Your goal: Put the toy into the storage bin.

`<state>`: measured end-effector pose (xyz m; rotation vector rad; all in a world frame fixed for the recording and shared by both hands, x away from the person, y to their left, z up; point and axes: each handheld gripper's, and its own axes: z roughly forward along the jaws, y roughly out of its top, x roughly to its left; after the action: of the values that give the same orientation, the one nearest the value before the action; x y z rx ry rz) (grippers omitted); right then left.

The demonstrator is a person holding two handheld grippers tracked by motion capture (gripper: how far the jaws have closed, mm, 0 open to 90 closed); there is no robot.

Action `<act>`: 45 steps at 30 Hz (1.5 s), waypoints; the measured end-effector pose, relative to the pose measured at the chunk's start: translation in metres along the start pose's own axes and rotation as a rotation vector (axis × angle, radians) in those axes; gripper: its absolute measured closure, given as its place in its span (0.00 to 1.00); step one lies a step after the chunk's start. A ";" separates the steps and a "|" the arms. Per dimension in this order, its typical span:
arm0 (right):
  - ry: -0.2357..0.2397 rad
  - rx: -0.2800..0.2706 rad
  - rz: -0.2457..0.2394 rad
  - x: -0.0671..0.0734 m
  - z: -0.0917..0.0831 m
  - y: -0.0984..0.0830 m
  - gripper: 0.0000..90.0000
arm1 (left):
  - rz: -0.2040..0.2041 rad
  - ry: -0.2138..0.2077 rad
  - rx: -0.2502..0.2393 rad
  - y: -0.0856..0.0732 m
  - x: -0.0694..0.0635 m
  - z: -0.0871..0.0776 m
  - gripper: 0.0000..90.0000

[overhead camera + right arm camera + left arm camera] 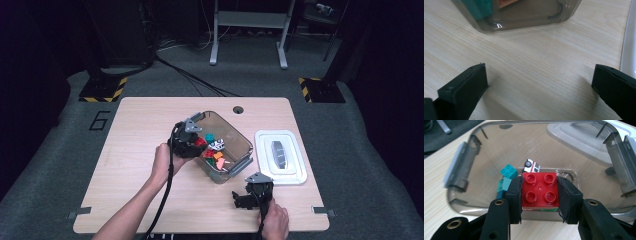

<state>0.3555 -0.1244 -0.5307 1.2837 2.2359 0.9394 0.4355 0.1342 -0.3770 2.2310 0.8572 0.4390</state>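
red brick held over the bin, ready to drop

the left gripper (539,195) pinches a red four-stud brick (539,190) squarely between its pads, held above the open smoky plastic bin (239,131) near the bin's left rim. down inside lie a teal brick (509,171), a small white toy car (532,166), and in the high view some orange and green pieces too. it looks like the bricks are being gathered into the bin, and this one is at the point of being put in. the next move, i'd judge, calls for the jaws to part once the brick is well inside the walls, so it doesn't clip the rim or bounce out.

the right gripper (248,196) rests on the wooden table (140,120) just in front of the bin, jaws spread wide with nothing between them. the bin's white lid (280,156) lies to the right.

the only writing i can read is a "6" marked on the floor (101,120) left of the table; no brand is legible on the bricks.
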 end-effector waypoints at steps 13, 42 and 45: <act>0.000 0.000 0.000 0.000 0.000 0.000 0.00 | -0.004 -0.029 0.062 -0.002 -0.003 0.011 0.65; 0.000 0.000 0.000 0.000 0.000 0.000 0.00 | -0.030 0.071 0.044 -0.033 0.001 -0.030 0.21; 0.001 0.000 0.002 0.000 0.000 0.000 0.00 | -0.052 0.082 0.044 -0.045 0.007 -0.034 0.19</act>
<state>0.3555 -0.1243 -0.5308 1.2859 2.2361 0.9405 0.4023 0.1797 -0.3853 2.2390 0.9735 0.4939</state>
